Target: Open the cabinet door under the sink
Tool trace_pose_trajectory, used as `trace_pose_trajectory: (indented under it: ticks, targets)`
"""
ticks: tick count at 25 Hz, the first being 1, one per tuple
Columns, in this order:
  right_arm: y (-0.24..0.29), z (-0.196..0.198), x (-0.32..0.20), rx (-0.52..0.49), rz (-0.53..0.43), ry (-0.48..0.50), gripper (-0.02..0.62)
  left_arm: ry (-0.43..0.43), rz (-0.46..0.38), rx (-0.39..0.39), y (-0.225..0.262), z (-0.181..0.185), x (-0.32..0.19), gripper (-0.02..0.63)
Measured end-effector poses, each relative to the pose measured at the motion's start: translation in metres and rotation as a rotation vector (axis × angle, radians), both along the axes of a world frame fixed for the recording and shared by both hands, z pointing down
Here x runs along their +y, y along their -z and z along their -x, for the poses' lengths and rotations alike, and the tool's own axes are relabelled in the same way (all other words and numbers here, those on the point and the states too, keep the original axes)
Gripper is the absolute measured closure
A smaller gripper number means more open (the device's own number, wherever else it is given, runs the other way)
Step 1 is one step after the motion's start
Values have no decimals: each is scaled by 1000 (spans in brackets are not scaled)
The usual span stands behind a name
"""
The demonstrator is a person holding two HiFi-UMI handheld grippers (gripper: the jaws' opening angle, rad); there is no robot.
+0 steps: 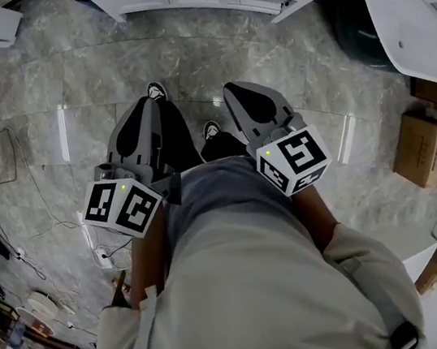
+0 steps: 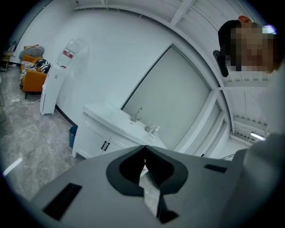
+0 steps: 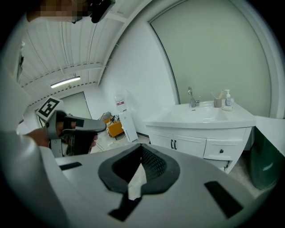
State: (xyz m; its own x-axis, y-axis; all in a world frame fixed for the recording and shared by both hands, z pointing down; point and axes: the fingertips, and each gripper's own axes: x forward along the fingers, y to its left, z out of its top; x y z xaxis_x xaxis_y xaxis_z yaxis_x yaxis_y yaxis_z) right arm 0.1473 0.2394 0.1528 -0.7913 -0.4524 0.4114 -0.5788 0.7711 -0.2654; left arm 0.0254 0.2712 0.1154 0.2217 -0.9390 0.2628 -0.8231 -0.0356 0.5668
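Left gripper (image 2: pixel 144 148), right gripper (image 3: pixel 141 147): jaws together, empty.

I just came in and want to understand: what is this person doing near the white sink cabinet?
A person stands back from the sink cabinet, one gripper in each hand. The left gripper and the right gripper are both shut on nothing. The cabinet doors are closed; neither gripper touches them.
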Motion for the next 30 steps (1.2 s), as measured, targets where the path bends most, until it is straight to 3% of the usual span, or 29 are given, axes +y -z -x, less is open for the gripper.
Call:
trace_pose_trajectory:
  ticks: [14,24,30]
  targets:
    - [15,97,-55,36,-3,-60,585,-92,-15,-4,6,96,-66,607]
    - [16,163,-87,71,-14,-78,584,-160,-43,-45,12,153,-109,607]
    - [8,195,-114,73,9,-103,584,-193,-9,-80,3,182,-138,607]
